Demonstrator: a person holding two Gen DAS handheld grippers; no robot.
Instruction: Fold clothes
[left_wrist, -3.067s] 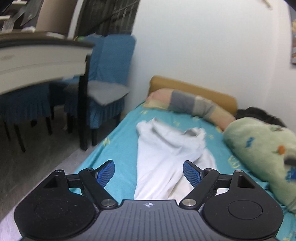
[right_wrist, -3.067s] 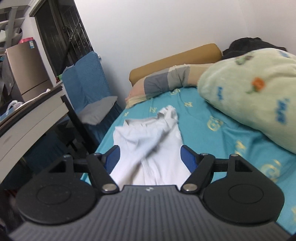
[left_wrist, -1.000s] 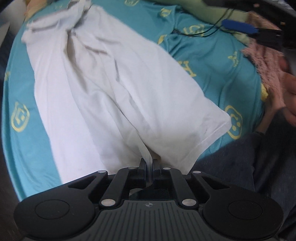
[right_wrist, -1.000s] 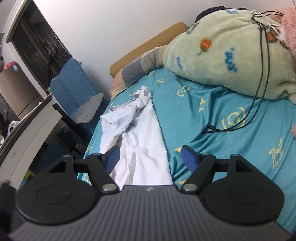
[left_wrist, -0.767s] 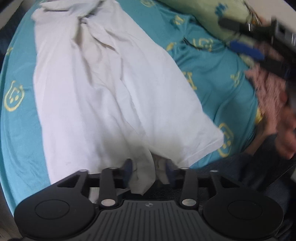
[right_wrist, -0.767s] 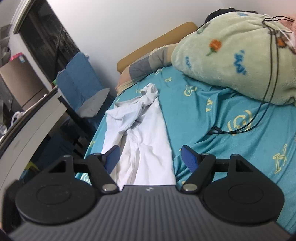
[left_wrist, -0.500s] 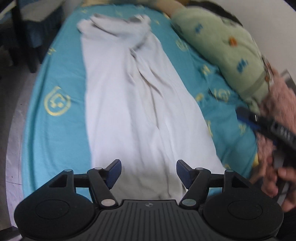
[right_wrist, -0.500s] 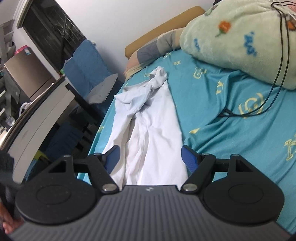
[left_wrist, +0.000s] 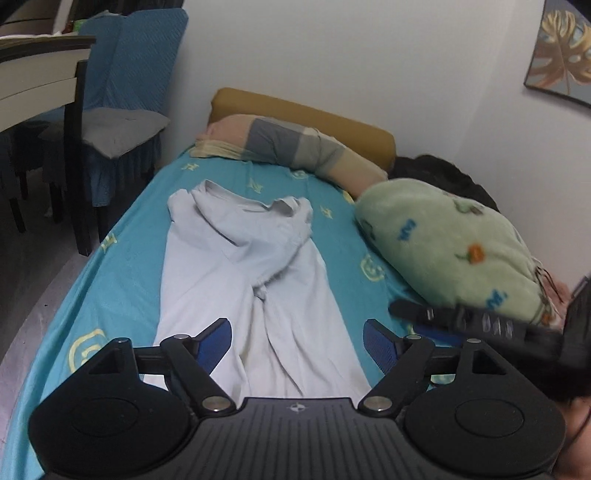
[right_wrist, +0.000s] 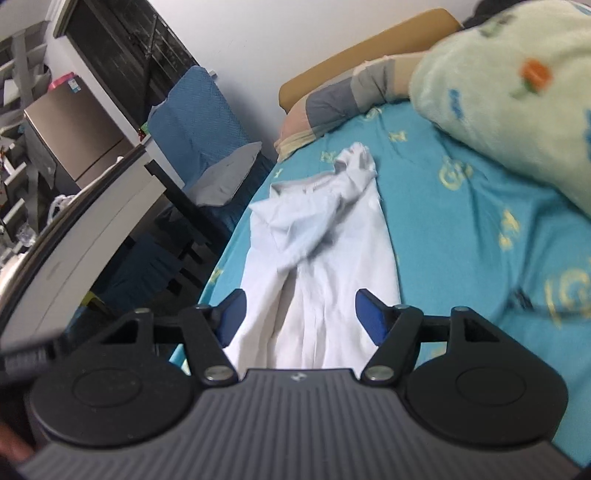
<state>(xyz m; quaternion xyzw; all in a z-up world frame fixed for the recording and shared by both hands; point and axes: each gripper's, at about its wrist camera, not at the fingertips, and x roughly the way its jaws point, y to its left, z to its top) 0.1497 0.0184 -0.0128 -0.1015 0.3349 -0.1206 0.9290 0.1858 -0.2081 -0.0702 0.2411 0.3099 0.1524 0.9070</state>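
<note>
the landmark here is the white shirt (left_wrist: 243, 280), laid out lengthwise on the teal bed (left_wrist: 122, 280); its collar end points toward the striped pillow (left_wrist: 295, 147) at the headboard and its hem end lies nearest both cameras.

starting on the left, the left hand-held gripper (left_wrist: 297, 341) hangs above the hem end with its blue pads apart and still widening; no cloth is caught between them, and the shirt shows through the gap below. its line of sight runs almost straight along the shirt's long axis.

to the right, the right hand-held gripper (right_wrist: 299, 314) also looks up the shirt from the hem end, pads apart but drawing together, with nothing pinched. it seems to sit toward the shirt's right edge, the green blanket (right_wrist: 517, 92) beyond it.

judging from both views, the hem lies just ahead of and below both tools, so a fold toward the collar would begin there; neither looks clearly nearer.
</note>
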